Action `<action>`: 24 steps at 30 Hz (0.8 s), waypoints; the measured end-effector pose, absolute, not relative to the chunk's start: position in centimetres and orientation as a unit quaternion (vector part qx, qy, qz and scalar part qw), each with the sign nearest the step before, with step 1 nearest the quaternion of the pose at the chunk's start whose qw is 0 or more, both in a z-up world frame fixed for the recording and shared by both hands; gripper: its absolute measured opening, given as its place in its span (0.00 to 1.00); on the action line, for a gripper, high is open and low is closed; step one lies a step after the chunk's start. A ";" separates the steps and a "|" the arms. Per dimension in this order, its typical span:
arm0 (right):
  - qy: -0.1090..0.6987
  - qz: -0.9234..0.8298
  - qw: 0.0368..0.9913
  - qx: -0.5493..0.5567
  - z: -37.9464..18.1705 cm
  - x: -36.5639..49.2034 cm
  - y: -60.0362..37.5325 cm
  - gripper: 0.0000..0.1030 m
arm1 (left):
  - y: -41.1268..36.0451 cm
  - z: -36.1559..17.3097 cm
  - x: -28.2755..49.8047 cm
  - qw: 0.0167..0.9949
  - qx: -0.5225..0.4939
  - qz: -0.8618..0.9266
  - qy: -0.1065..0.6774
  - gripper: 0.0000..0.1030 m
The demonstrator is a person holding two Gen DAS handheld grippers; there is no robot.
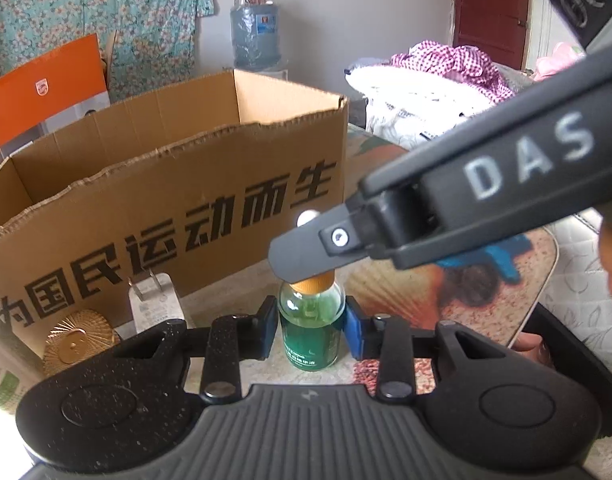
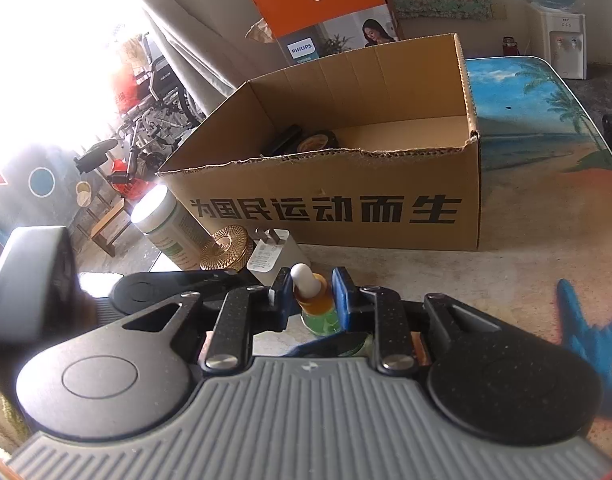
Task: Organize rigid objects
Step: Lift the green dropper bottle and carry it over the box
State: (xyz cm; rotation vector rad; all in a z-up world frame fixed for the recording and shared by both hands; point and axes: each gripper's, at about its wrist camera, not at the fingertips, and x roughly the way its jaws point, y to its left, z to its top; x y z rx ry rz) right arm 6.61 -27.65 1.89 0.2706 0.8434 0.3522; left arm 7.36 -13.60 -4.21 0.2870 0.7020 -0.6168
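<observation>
A small glass dropper bottle (image 1: 311, 322) of green liquid, with an orange collar and white rubber bulb, stands on the table. My left gripper (image 1: 311, 330) is shut on its glass body. My right gripper (image 2: 308, 296) reaches in from the right and above, seen in the left wrist view as a black arm (image 1: 466, 200); its blue pads sit on either side of the bottle's orange neck (image 2: 312, 300), shut on it. An open cardboard box (image 1: 166, 184) with black Chinese print stands just behind; it holds a dark object and a round tin (image 2: 316, 142).
Left of the bottle stand a white wall charger (image 2: 272, 258), a gold ribbed round lid (image 2: 226, 247) and a white supplement jar (image 2: 168, 226). An orange Philips box (image 2: 326, 12) stands behind the carton. The table has a beach-print top (image 2: 546, 184).
</observation>
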 end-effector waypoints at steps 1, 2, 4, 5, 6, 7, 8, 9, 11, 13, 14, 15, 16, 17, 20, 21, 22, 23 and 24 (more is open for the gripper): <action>0.407 0.171 0.888 0.130 1.9 6.6 -27.6 0.21 | -13.7 -4.4 7.5 0.882 0.138 -0.296 0.340 0.35; 0.408 0.172 0.887 0.130 1.9 6.7 -27.6 0.21 | -13.7 -4.6 7.6 0.881 0.138 -0.295 0.343 0.34; 0.410 0.175 0.886 0.129 1.8 6.8 -27.5 0.22 | -13.6 -4.8 7.8 0.879 0.137 -0.296 0.347 0.33; 0.411 0.176 0.885 0.128 1.8 6.9 -27.4 0.23 | -13.6 -4.9 7.9 0.879 0.136 -0.296 0.348 0.33; 0.413 0.176 0.885 0.126 1.7 7.0 -27.3 0.23 | -13.6 -4.9 8.0 0.879 0.135 -0.297 0.349 0.33; 0.414 0.176 0.884 0.124 1.7 7.1 -27.3 0.23 | -13.5 -5.0 8.2 0.878 0.133 -0.298 0.350 0.33; 0.415 0.176 0.884 0.123 1.6 7.2 -27.3 0.23 | -13.6 -5.0 8.3 0.878 0.132 -0.298 0.351 0.33; 0.417 0.176 0.883 0.122 1.5 7.3 -27.2 0.24 | -13.6 -5.0 8.5 0.878 0.132 -0.298 0.351 0.33; 0.419 0.177 0.882 0.122 1.3 7.4 -27.2 0.24 | -13.5 -5.0 8.6 0.878 0.131 -0.298 0.350 0.32; 0.418 0.176 0.884 0.116 1.3 7.5 -27.1 0.25 | -13.5 -5.1 8.7 0.878 0.129 -0.299 0.351 0.32; 0.418 0.176 0.884 0.115 1.3 7.6 -27.0 0.25 | -13.5 -5.0 8.7 0.878 0.128 -0.299 0.352 0.32; 0.418 0.176 0.884 0.115 1.2 7.6 -27.0 0.24 | -13.5 -5.0 8.7 0.878 0.126 -0.299 0.353 0.32; 0.417 0.175 0.885 0.113 1.3 7.6 -27.0 0.23 | -13.4 -5.0 8.7 0.878 0.125 -0.299 0.353 0.32; 0.416 0.175 0.886 0.110 1.4 7.5 -26.9 0.21 | -13.5 -4.9 8.7 0.878 0.125 -0.300 0.353 0.32; 0.413 0.173 0.889 0.101 1.7 7.3 -26.6 0.20 | -13.1 -4.4 8.8 0.879 0.120 -0.301 0.351 0.32; 0.411 0.174 0.890 0.097 2.0 7.2 -26.4 0.20 | -13.0 -4.2 8.8 0.880 0.118 -0.301 0.349 0.32; 0.408 0.176 0.891 0.094 2.3 7.2 -26.3 0.20 | -12.8 -3.8 8.7 0.882 0.117 -0.300 0.345 0.32; 0.404 0.179 0.892 0.091 2.8 7.1 -26.2 0.20 | -12.4 -3.3 8.6 0.884 0.117 -0.298 0.341 0.32; 0.399 0.184 0.894 0.089 3.4 7.1 -26.1 0.20 | -12.1 -2.7 8.4 0.886 0.115 -0.297 0.337 0.32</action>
